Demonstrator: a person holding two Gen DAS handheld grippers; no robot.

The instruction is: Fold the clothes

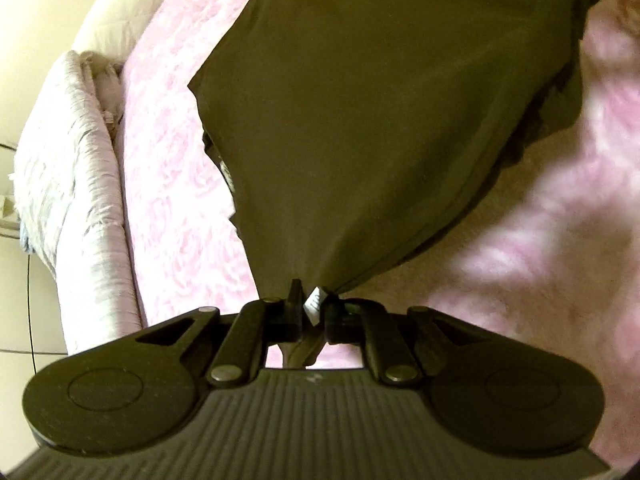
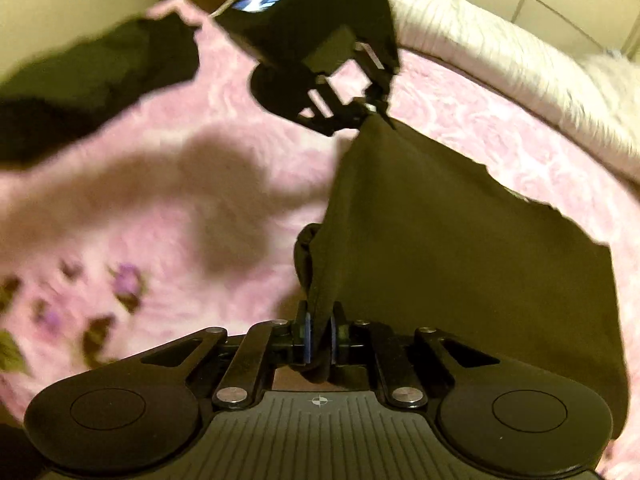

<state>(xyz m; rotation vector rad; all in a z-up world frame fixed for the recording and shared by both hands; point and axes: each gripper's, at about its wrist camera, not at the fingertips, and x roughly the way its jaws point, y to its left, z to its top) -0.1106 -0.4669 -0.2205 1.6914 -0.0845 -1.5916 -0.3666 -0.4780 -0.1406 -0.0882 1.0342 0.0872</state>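
Both grippers, left gripper and right gripper, clench corners of the dark olive fabric garment, lifted above the pink floral bedspread. Keep the edge taut and level, lowering evenly.

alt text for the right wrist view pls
The right gripper is shut on an edge of a dark garment, which hangs stretched up to the left gripper gripping its far corner. Below lies a pink bedspread, blurred, with another dark cloth at upper left.
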